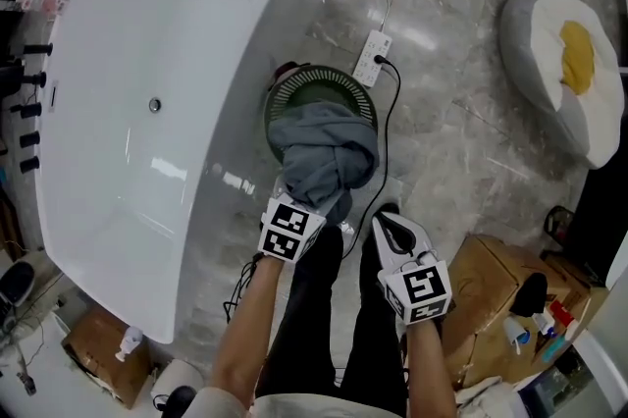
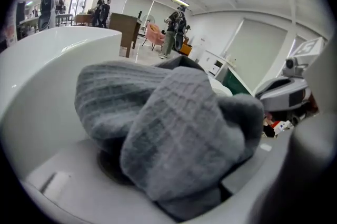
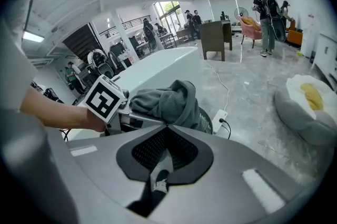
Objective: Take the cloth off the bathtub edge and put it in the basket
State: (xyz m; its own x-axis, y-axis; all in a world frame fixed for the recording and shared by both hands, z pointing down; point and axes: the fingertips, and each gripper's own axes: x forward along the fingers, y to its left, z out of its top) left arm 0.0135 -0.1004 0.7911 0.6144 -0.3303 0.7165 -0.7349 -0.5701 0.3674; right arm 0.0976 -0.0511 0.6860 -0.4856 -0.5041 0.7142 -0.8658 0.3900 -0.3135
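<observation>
The grey knitted cloth point(image 1: 326, 154) hangs bunched over the round dark-green basket point(image 1: 297, 85), which stands on the floor beside the white bathtub point(image 1: 147, 63). My left gripper point(image 1: 310, 198) is shut on the cloth's near end. In the left gripper view the cloth point(image 2: 174, 133) fills the space between the jaws. My right gripper point(image 1: 391, 226) is to the right, over the person's legs, shut and holding nothing. The right gripper view shows its jaws point(image 3: 167, 127) meeting. Beyond them the cloth point(image 3: 169, 101) hangs above the basket point(image 3: 207, 122).
A white power strip point(image 1: 373, 58) with a black cable lies on the marble floor just behind the basket. An egg-shaped cushion point(image 1: 569, 73) lies at the far right. Cardboard boxes point(image 1: 491, 298) with small items stand at the right front.
</observation>
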